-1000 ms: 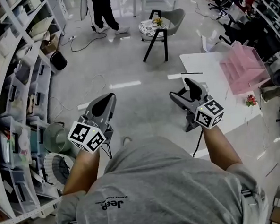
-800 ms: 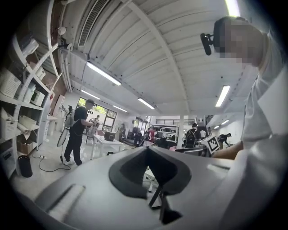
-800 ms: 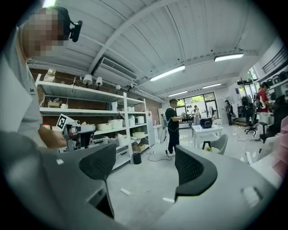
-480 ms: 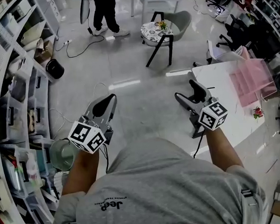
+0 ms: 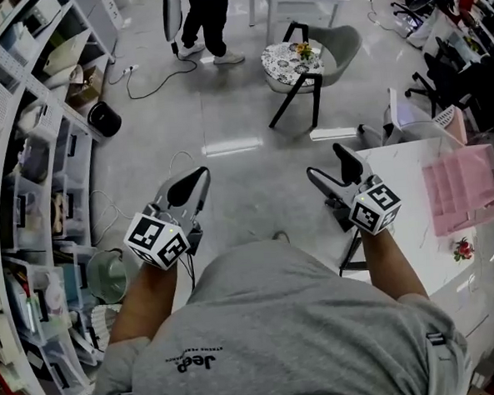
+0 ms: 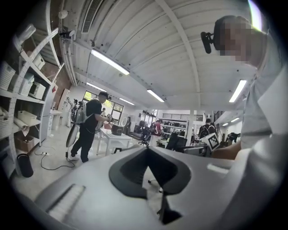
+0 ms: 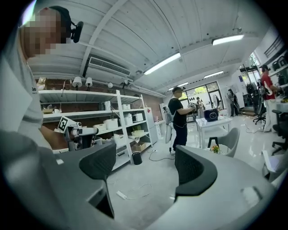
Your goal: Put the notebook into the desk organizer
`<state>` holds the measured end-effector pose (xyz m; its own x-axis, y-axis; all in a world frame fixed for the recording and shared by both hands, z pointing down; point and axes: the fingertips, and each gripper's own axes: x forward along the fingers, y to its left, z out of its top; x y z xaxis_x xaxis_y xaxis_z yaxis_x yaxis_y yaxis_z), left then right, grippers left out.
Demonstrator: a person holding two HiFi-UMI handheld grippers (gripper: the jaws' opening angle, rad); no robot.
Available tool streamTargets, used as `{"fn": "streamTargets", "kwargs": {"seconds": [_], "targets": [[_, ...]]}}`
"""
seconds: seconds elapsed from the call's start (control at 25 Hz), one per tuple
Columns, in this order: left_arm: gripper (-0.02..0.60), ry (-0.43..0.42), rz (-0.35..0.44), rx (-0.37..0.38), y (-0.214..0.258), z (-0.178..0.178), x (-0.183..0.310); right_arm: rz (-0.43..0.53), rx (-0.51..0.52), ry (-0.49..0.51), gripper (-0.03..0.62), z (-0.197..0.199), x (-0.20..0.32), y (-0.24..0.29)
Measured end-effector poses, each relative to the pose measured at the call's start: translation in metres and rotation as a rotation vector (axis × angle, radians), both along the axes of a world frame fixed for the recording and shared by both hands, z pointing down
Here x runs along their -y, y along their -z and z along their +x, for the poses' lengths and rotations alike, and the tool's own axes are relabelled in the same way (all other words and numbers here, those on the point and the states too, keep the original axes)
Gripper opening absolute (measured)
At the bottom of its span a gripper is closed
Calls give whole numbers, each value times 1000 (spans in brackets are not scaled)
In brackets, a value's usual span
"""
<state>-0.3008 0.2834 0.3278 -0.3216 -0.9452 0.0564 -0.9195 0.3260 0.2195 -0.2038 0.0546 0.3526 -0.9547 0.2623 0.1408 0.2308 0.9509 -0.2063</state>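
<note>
No notebook shows in any view. The pink desk organizer (image 5: 463,189) stands on the white table (image 5: 400,183) at the right of the head view, well to the right of both grippers. My left gripper (image 5: 194,186) is held over the floor with its jaws shut and nothing between them; in the left gripper view (image 6: 147,152) the dark pads meet along a seam. My right gripper (image 5: 335,170) hovers near the table's left edge with its jaws apart and empty; the right gripper view (image 7: 146,168) shows only floor between the pads.
White shelving (image 5: 28,164) full of boxes lines the left side. A black bin (image 5: 104,119) and a cable lie on the floor. A chair with a patterned cushion (image 5: 301,60) stands ahead, and a person (image 5: 207,20) stands beyond it. A small red flower (image 5: 464,248) lies on the table.
The view has swung left: the table and pink organizer have slid toward the right edge and lower in the frame. Both grippers keep their pose and jaw states.
</note>
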Motion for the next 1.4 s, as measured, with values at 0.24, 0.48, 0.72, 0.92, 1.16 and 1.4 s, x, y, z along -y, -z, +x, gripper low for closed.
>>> {"fn": "streamTargets", "kwargs": {"seconds": [0.24, 0.48, 0.72, 0.92, 1.16, 1.4], "targets": [[54, 15, -8, -10, 0, -33, 64, -22, -17, 58, 387, -50, 54, -13], [54, -95, -23, -16, -10, -72, 88, -28, -27, -44, 387, -66, 62, -22], [54, -288, -37, -12, -11, -82, 131, -98, -45, -241, 387, -38, 80, -28], [54, -511, -52, -7, -19, -47, 197, -161, -53, -465, 387, 36, 107, -39], [54, -773, -75, 3, -36, 33, 281, -240, -76, -709, 387, 142, 137, -71], [54, -1017, -106, 15, -66, 126, 344, -434, -156, -937, 387, 249, 134, -147]]}}
